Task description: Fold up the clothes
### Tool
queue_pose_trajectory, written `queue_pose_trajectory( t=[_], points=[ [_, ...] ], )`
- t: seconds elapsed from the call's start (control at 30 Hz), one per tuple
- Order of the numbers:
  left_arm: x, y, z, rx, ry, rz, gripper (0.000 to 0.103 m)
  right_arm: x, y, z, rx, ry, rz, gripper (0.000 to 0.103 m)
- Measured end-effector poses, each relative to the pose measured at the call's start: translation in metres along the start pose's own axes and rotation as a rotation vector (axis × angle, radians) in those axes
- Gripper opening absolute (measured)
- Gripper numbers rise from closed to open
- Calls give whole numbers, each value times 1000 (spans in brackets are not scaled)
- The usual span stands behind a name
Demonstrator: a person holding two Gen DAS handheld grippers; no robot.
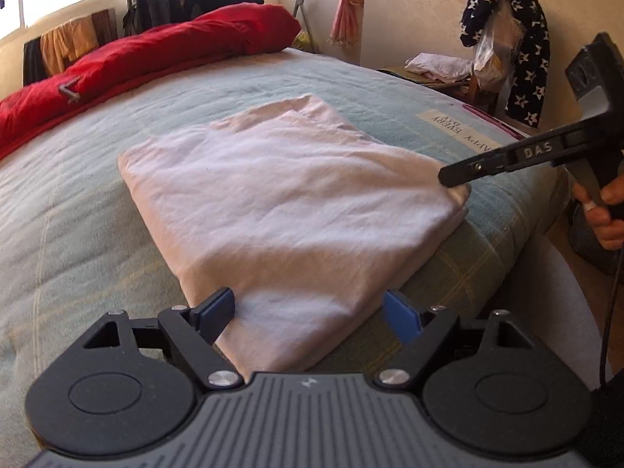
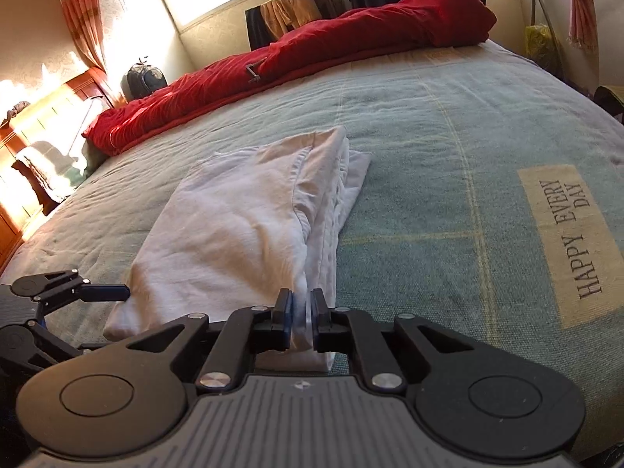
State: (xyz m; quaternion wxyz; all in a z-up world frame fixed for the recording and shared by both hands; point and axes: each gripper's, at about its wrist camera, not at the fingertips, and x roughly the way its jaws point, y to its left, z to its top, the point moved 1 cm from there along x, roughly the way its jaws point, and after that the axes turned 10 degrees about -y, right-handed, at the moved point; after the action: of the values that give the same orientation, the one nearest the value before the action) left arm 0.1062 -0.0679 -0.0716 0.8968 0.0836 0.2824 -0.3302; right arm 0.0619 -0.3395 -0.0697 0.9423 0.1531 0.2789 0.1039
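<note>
In the left wrist view, a pale garment (image 1: 288,202) is seen lying on the bed (image 1: 78,202) near its front edge, already doubled into a compact, several-layered packet. The left gripper (image 1: 312,312) is held with its blue-padded fingers spread wide on either side of the packet's near corner, nothing being clamped. The right gripper (image 1: 454,181) is seen from the side, pressed together on the packet's right-hand corner, a person's hand (image 1: 604,210) gripping its handle. In the right wrist view, the right gripper (image 2: 300,312) is shown pinching a fold of the pale cloth between its pads, while the left gripper (image 2: 105,292) is seen at the packet's left corner. The folding is judged well advanced; whether one more fold is intended or the packet is merely being squared cannot be settled. The bed is covered by a blue-green checked blanket bearing a lettered patch (image 2: 573,241), with a red quilt (image 2: 312,54) bunched along its far side beneath a bright window where clothes are hung.
</note>
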Motion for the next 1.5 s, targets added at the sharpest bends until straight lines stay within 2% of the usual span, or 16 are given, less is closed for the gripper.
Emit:
queue_pose_trajectory(
  t=[0.07,0.17,0.27,0.37,0.5,0.6,0.67,0.87,1.0,1.2,1.4,1.5],
  points=[
    [-3,3,3,-38,-2,-5,84,-5,2,8,-7,-30,-3,16],
    [-4,8,11,-106,-13,-17,84,-4,3,20,14,-67,15,27],
    [1,12,18,-151,-9,-8,84,18,3,30,18,-57,12,32],
    [7,11,20,-153,14,26,84,46,-1,35,30,-24,-2,33],
    [9,9,20,-158,27,31,84,63,-5,25,26,7,-39,33],
    [10,8,21,-151,35,33,84,60,-13,10,59,8,-57,43],
    [12,7,22,-139,39,34,84,49,-17,3,90,-12,-42,43],
    [15,5,29,-118,21,31,84,31,0,20,34,-88,-24,45],
    [20,4,27,-118,34,24,84,23,14,30,-10,-132,-4,56],
    [21,-2,22,-115,49,-4,85,50,24,11,-45,-37,3,58],
    [19,-6,21,-112,54,-8,85,51,13,1,4,-35,19,60],
    [18,-7,22,-119,51,-10,85,51,18,-3,-53,-38,34,66]
  ],
)
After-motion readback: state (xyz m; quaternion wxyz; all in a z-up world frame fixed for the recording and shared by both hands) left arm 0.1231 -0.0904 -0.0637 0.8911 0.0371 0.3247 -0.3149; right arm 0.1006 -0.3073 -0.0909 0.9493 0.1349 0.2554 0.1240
